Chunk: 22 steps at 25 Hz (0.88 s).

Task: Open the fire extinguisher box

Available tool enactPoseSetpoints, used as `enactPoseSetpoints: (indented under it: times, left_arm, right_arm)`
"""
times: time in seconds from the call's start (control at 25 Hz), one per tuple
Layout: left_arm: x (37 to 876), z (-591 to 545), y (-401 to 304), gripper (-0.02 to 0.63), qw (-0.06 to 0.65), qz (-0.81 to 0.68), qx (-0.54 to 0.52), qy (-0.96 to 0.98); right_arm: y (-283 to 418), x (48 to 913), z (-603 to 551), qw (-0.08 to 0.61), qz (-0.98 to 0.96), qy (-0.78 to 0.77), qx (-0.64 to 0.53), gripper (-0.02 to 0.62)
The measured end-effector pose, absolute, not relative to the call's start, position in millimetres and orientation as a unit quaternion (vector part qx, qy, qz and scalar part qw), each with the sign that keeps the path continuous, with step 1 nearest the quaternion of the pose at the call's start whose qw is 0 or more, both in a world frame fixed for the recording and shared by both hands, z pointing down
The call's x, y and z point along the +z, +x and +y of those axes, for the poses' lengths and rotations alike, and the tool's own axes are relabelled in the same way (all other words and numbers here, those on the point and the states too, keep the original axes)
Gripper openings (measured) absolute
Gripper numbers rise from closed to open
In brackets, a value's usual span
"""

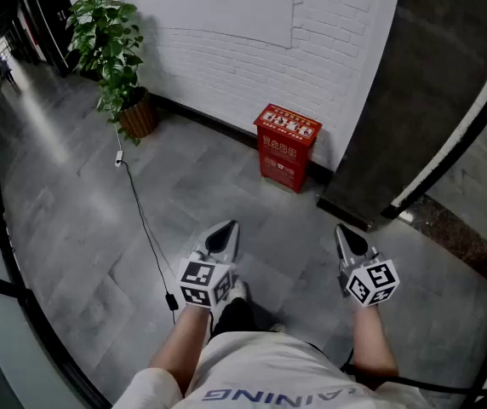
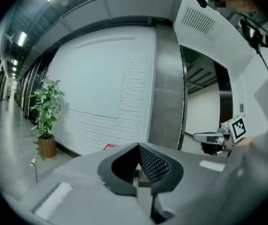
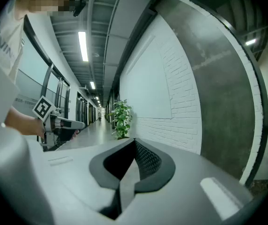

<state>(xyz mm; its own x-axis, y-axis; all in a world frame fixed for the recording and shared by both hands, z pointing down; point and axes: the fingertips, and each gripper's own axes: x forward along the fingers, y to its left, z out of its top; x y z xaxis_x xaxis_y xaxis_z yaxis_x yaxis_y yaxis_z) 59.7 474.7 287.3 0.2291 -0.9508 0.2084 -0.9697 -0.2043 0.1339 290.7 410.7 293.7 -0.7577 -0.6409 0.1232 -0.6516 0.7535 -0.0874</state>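
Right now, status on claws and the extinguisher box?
Shut, empty: left claw, right claw. Red extinguisher box closed, by the wall ahead, untouched. Loose black cable at left.

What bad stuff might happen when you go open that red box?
The black cable snakes across the floor close to you, so you might trip. The left gripper and right gripper are both shut and empty; unless they open, they may just bump the red box by the wall.
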Motion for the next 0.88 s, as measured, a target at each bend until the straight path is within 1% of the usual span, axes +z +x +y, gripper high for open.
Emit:
enactPoseSetpoints:
  times: [0.16,0.32,0.52,0.72,0.88]
  left_arm:
    - [294,441,45,0.003,0.120,-0.616,0.040,0.778]
    - [302,390,12,0.003,0.125,-0.611,0.033,0.781]
    - [306,304,-51,0.003,0.126,-0.598,0.029,0.791]
    - [297,226,-121,0.003,0.121,-0.587,0.036,0.800]
    - [290,167,-160,0.003,0.115,-0.587,0.030,0.801]
  right_arm:
    - [274,300,380,0.047,-0.935,0.345,0.062,0.005]
    - [243,306,336,0.056,-0.934,0.348,0.061,0.005]
    - [190,314,257,0.065,-0.924,0.371,0.061,0.005]
    - [138,295,191,0.040,-0.911,0.405,0.060,0.005]
    - [112,300,146,0.051,-0.907,0.414,0.063,0.005]
